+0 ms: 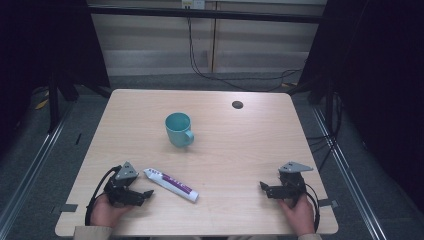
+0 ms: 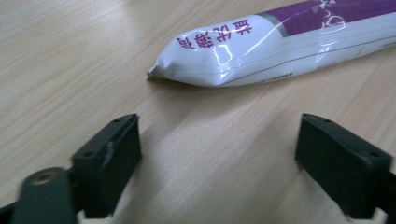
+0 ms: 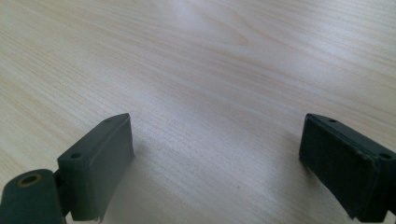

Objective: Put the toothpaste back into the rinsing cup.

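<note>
— Looking down from the high view, what is sitting where?

— A wooden table is carrying a teal mug near the middle, upright, handle turning toward the near right. A white and purple tube is lying flat and slantwise near the front edge, well apart from the mug. The left gripper is resting just beside the tube's near-left side, apart from it; the right gripper is lying far over on the right, with bare wood around it.

— And the left gripper view?

— Its jaws are standing wide open and holding nothing. The tube is lying just ahead of them, its crimped white end pointing left, not between the pads yet.

— The right gripper view?

— Both jaws are gaping wide over plain tabletop, gripping nothing.

— So how far along is the work?

— I am judging it as barely beginning: the tube is lying untouched, the mug is looking empty from above, and reaching, closing and lifting are all remaining.

— Anything hard to read?

— The tube's cap end is running off the frame in the left gripper view, its printed characters are staying illegible to me, and the mug's bottom is sitting too deep in shade to check.
</note>
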{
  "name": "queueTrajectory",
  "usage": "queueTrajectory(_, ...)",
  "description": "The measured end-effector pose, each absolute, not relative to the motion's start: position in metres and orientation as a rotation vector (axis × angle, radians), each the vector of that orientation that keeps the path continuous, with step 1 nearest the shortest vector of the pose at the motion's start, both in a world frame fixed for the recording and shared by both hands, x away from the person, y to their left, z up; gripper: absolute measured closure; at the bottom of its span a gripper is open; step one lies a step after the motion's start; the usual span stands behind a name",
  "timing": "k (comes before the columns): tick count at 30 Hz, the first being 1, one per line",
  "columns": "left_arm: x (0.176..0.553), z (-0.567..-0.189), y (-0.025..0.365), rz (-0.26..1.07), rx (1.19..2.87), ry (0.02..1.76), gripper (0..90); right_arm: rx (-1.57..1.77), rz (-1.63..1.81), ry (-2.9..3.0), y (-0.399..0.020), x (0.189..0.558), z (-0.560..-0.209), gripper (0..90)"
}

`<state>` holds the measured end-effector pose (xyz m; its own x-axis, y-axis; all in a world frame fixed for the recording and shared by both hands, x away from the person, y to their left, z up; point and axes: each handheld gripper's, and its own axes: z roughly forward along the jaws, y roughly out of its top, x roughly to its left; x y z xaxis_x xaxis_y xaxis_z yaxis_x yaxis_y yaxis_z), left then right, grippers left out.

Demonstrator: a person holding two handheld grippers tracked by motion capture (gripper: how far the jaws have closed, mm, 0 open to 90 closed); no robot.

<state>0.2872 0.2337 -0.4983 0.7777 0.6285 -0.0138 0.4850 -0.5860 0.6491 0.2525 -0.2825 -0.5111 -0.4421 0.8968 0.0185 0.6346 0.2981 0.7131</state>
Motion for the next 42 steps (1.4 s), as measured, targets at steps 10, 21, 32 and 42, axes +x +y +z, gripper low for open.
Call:
queueTrajectory(10,0.293,-0.474,0.217,0.261,2.508,0.687,19.5,1.372,0.933,2.188,-0.282,0.253,-0.511,9.1)
queueTrajectory(21,0.305,-0.443,0.205,0.342,2.701,0.531,21.2,1.369,0.934,2.188,-0.283,0.253,-0.511,9.1)
queueTrajectory(32,0.316,-0.433,0.18,0.343,2.784,0.371,22.4,1.369,0.934,2.188,-0.283,0.253,-0.511,9.1)
queueTrajectory(42,0.328,-0.436,0.155,0.28,2.835,0.254,24.4,1.369,0.933,2.188,-0.283,0.253,-0.511,9.1)
